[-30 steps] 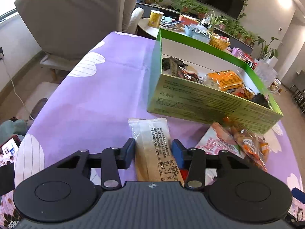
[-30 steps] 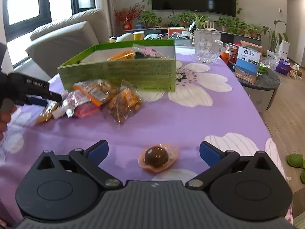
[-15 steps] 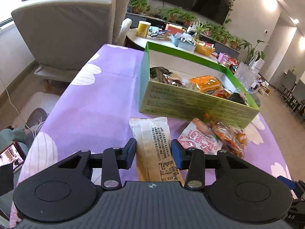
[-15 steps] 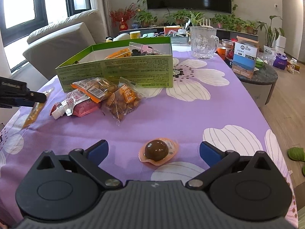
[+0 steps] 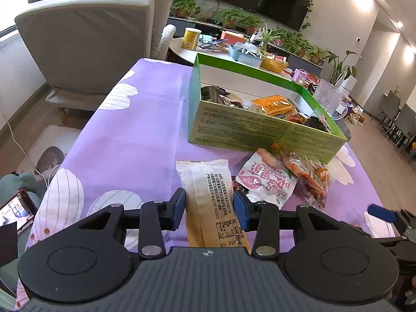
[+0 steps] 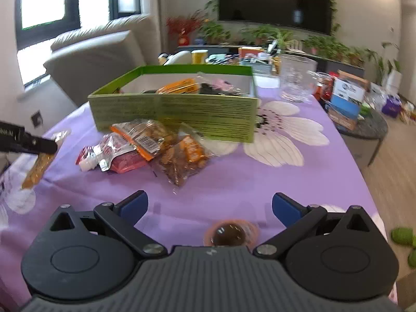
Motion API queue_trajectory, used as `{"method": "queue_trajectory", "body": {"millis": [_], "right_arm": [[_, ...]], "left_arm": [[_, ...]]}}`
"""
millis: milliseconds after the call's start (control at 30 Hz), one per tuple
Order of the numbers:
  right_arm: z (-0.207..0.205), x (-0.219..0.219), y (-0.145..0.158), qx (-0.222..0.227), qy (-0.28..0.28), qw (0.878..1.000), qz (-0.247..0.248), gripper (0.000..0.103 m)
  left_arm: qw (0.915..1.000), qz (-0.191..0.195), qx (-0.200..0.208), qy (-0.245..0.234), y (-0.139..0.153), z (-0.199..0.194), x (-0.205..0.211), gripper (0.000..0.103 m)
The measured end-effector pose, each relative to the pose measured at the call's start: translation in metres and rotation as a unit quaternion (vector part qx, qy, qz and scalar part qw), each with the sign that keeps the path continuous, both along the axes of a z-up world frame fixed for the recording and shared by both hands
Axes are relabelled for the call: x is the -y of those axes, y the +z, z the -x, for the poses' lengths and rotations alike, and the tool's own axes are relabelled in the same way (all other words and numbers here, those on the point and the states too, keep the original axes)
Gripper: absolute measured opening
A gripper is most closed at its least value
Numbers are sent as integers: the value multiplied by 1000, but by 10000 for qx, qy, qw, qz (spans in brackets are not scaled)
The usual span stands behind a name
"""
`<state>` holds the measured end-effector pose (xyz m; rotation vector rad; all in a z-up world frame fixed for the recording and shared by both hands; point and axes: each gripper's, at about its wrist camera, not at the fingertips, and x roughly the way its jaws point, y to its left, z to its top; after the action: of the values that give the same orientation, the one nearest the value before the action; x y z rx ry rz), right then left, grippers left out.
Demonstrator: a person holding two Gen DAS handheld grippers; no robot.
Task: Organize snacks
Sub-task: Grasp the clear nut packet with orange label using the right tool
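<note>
A purple flowered tablecloth (image 5: 135, 140) covers the table, with a green box (image 5: 260, 132) of snacks on it. The left gripper (image 5: 209, 206) clamps a tan packet (image 5: 208, 195) lengthwise between its pads, short of the box. The right gripper (image 6: 209, 204) stands wide open and empty, a round brown sweet (image 6: 230, 235) on the cloth between its fingers.

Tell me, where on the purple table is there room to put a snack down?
Left of the green box, the purple cloth is bare. The cloth right of the snack pile is bare too. In front of the box it is crowded.
</note>
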<state>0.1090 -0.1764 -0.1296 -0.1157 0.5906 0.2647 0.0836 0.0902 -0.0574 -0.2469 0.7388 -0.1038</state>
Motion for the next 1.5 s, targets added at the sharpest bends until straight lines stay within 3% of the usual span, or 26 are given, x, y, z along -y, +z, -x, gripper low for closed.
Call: {"method": "queue_trajectory", "body": {"millis": [700, 1100, 1167, 1233, 1500], "right_arm": [[-68, -42, -12, -96, 606, 9940, 901, 88], [-101, -42, -9, -510, 1024, 9916, 596, 88], [-99, -43, -6, -559, 1135, 9908, 485, 84], [-94, -43, -3, -494, 1131, 9914, 441, 74], [-76, -33, 5, -327, 925, 9949, 252, 73]], "left_arm": [[9999, 98, -116, -71, -2, -18, -2, 38], [9998, 78, -146, -64, -1, -24, -1, 38], [9998, 73, -140, -76, -1, -24, 1, 38], [9999, 63, -119, -102, 1, -23, 2, 38], [9999, 37, -4, -112, 8, -18, 5, 38]]}}
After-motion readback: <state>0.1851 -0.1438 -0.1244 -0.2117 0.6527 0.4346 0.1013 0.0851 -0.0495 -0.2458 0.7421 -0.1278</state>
